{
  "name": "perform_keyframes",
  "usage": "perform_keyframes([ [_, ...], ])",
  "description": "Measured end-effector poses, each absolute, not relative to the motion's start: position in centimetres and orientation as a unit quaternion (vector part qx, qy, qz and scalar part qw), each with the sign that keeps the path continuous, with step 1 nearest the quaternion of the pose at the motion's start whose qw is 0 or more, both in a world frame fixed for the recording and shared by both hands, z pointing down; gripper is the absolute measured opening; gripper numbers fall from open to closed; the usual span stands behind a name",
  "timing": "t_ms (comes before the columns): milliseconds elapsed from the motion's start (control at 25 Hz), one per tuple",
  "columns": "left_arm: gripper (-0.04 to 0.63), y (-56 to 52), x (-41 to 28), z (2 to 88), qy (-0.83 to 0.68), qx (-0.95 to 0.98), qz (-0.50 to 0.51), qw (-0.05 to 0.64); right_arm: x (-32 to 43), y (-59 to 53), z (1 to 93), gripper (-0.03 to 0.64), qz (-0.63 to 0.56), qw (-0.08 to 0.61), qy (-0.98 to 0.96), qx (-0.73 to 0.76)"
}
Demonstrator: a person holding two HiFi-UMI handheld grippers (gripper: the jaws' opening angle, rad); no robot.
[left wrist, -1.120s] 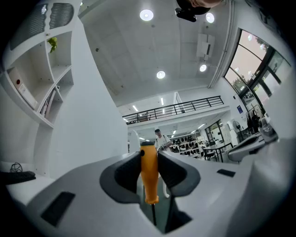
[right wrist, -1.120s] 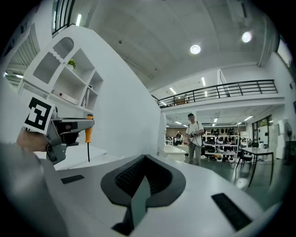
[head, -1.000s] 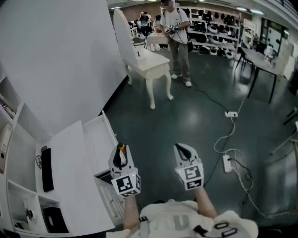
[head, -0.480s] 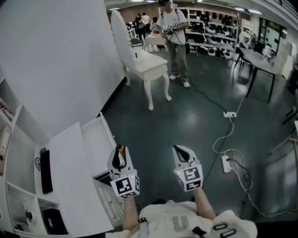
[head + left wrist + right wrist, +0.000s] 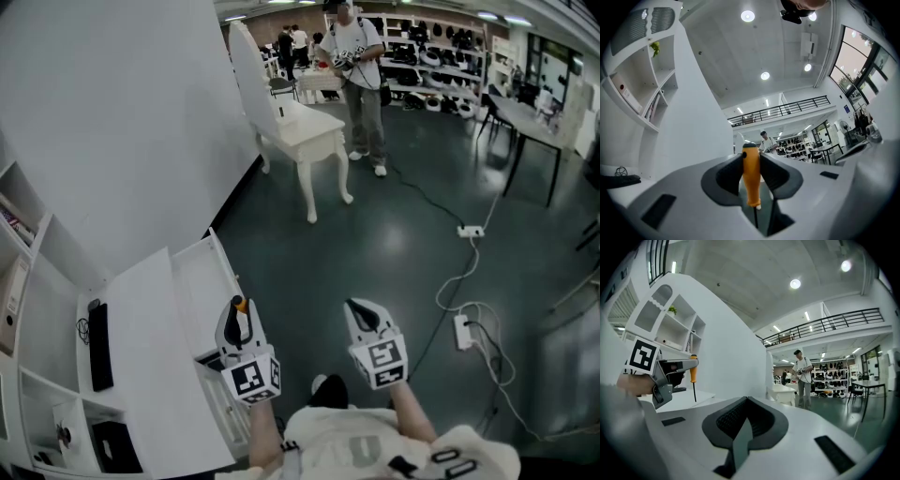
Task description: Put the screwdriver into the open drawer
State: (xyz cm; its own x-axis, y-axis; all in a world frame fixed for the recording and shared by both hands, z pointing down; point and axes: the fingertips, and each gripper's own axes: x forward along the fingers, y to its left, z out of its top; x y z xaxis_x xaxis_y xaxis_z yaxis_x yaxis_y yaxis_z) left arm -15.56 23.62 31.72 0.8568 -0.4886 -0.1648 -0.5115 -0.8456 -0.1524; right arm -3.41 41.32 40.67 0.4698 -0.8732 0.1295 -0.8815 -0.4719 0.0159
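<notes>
The screwdriver has an orange handle and a thin dark shaft. It stands upright between the pads of my left gripper, which is shut on the handle. In the head view the left gripper hovers at the near right edge of the open white drawer, with the screwdriver's orange top showing. My right gripper is beside it over the dark floor, its jaws together with nothing in them. The right gripper view shows the left gripper with the screwdriver hanging shaft down.
The drawer belongs to a white cabinet with a black flat object on top and shelves to the left. A white chair and a standing person are farther off. A power strip and cables lie on the floor at right.
Both grippers keep their places and the left still holds the screwdriver. The head view has shifted slightly, and a dark shoe now shows on the floor between the grippers.
</notes>
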Motion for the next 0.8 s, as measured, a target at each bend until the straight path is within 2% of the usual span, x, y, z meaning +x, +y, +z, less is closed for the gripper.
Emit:
perform_keyframes([
  [280,0.115,21.6,-14.0,32.0,0.27,-0.956,0.069,0.089,-1.7,39.9,40.8,0.005,0.055,0.046,-0.519,0.852],
  [800,0.115,15.2,-4.7,30.3,0.268,-0.954,0.097,0.091,7.3,33.8,39.4,0.005,0.028,0.057,-0.523,0.85],
])
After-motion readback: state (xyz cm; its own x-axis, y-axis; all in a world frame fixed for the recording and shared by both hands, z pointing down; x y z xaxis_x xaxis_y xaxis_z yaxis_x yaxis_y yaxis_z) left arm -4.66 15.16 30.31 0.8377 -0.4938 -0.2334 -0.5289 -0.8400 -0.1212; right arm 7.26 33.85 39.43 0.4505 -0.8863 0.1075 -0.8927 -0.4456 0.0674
